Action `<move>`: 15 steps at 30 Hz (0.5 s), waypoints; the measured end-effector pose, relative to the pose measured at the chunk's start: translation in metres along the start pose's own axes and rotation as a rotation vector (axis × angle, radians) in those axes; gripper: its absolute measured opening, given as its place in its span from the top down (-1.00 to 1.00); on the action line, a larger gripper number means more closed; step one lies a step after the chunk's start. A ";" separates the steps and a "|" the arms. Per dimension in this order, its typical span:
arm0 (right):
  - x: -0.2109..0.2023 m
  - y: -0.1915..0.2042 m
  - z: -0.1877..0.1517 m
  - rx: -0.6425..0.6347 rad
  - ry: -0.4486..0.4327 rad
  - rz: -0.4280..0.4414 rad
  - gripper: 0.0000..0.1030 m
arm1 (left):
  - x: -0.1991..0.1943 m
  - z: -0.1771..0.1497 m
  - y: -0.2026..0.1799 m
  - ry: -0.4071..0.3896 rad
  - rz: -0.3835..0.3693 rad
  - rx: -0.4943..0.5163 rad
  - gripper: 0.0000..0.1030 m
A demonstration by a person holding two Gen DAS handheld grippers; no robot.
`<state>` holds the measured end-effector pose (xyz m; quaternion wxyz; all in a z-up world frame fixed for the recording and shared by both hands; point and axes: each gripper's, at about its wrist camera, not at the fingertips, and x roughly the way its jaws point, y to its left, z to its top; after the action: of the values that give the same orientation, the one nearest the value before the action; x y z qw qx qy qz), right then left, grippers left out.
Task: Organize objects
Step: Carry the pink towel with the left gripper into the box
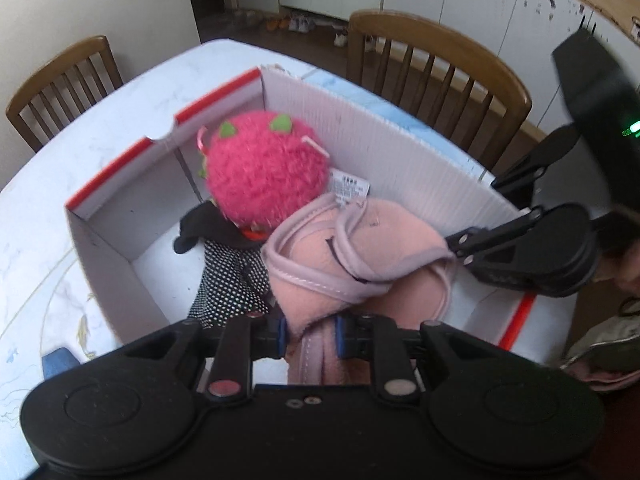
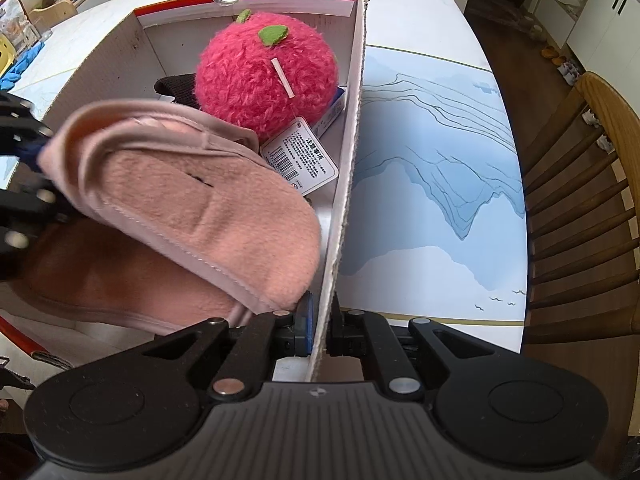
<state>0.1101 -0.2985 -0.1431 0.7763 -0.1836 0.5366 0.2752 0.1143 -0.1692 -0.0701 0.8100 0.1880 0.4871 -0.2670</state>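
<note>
A white cardboard box (image 1: 392, 148) with red rims stands on the table. Inside lie a pink plush ball (image 1: 264, 172) with green leaves, a black dotted cloth (image 1: 228, 280) and a pink fleece garment (image 1: 372, 248). My left gripper (image 1: 310, 336) is shut on the near end of the pink garment, over the box's near side. My right gripper (image 2: 320, 336) is shut on the box's side wall (image 2: 352, 140); it also shows in the left wrist view (image 1: 472, 244) at the right. The plush ball (image 2: 264, 76), its paper tag (image 2: 300, 156) and the garment (image 2: 192, 208) show in the right wrist view.
The box sits on a white table (image 1: 120, 92) with a blue mountain-print mat (image 2: 432, 184). Wooden chairs (image 1: 436, 72) stand at the far side and another chair (image 2: 592, 200) at the right. White cabinets line the back wall. A blue cloth (image 2: 20, 68) lies at far left.
</note>
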 end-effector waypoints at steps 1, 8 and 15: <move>0.000 0.000 0.000 -0.001 0.000 -0.001 0.90 | 0.005 0.000 0.000 0.010 0.002 0.003 0.63; -0.002 0.001 -0.001 -0.004 -0.001 -0.004 0.90 | 0.027 -0.001 -0.002 0.071 -0.007 0.005 0.63; -0.004 0.001 -0.001 0.002 -0.003 -0.005 0.89 | 0.030 -0.006 0.000 0.082 -0.005 -0.013 0.56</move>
<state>0.1079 -0.2993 -0.1399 0.7780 -0.1838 0.5350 0.2733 0.1219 -0.1729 -0.0998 0.7899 0.1924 0.5221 -0.2579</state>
